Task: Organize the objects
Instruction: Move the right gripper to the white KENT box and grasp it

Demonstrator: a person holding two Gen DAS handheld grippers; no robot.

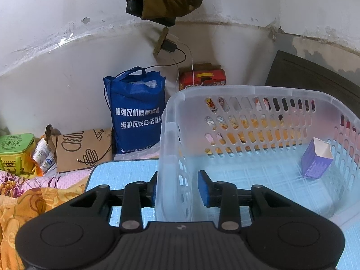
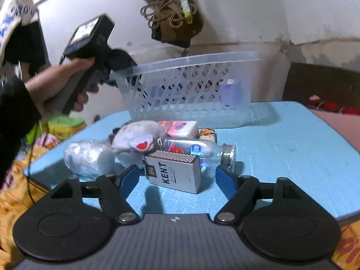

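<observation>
Right claw: spread, KENT cigarette pack lying between its fingers on blue surface; left claw: straddling translucent basket wall, grip unclear, basket tilted

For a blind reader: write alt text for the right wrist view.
The open right claw faces a silver KENT box on a blue mat, fronting a pile: glass bottle, plush toy, tissue pack. Behind, the left claw grips the rim of a tilted clear basket.
</observation>
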